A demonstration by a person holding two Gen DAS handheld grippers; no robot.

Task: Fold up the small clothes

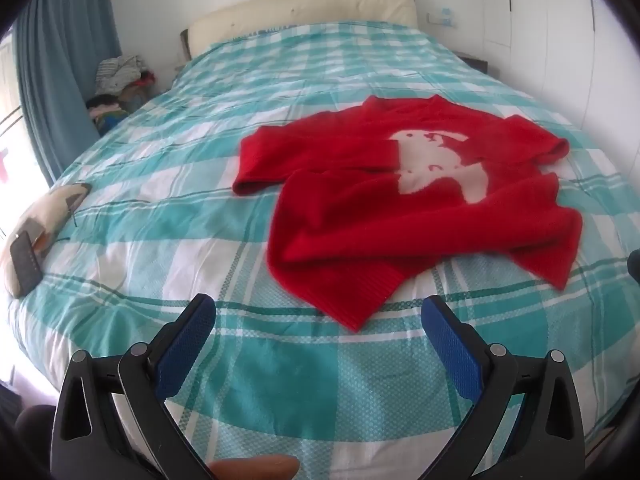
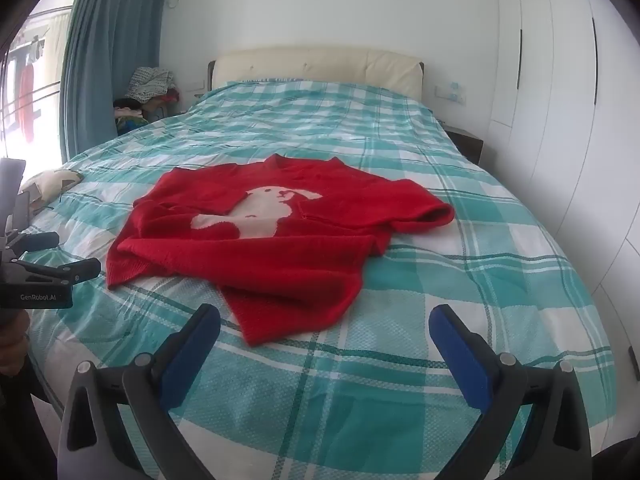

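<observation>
A small red sweater (image 1: pixel 400 208) with a cream animal on its chest lies rumpled on the bed (image 1: pixel 180 160), sleeves tucked across the body and the hem nearest me. In the right wrist view the same sweater (image 2: pixel 280 240) sits in the middle of the bed (image 2: pixel 480 280). My left gripper (image 1: pixel 318 312) hovers open just short of the hem's near corner, nothing between its blue pads. My right gripper (image 2: pixel 324 320) is open too, empty, its fingers either side of the hem's near corner and above it. The left gripper (image 2: pixel 60 264) shows at the left edge of the right wrist view.
A teal and white checked cover spreads over the bed. A small cushion (image 1: pixel 44 220) with a dark phone (image 1: pixel 26 258) lies at the left edge. A pile of clothes (image 2: pixel 148 92) sits by the blue curtain (image 2: pixel 108 60). White wardrobes (image 2: pixel 560 100) stand on the right.
</observation>
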